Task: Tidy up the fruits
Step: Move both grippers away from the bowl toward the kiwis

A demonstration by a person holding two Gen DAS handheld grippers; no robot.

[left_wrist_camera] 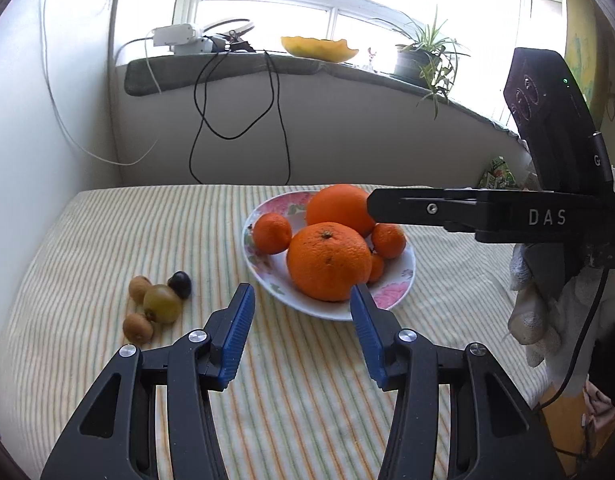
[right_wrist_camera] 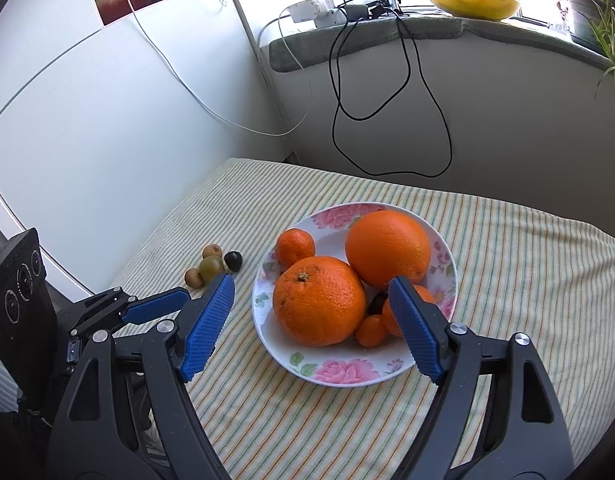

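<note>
A flowered plate (right_wrist_camera: pixel 347 374) sits on the striped cloth (right_wrist_camera: pixel 527 280) and holds two big oranges, one at the front (right_wrist_camera: pixel 319 300) and one behind it (right_wrist_camera: pixel 387 248), touching; a mandarin (right_wrist_camera: pixel 294 248) lies at the plate's ten o'clock, and smaller orange fruits (right_wrist_camera: pixel 370 331) sit at its four o'clock, partly hidden; off the plate, at its nine o'clock, a cluster of small fruits (left_wrist_camera: pixel 159 304) lies on the cloth, a green one, two brown ones and a dark one, all touching; the left gripper (left_wrist_camera: pixel 303 312) hangs above the cloth with its jaws partly apart and nothing between them; the right gripper (right_wrist_camera: pixel 311 312) stands wide over the plate, gripping nothing.
</note>
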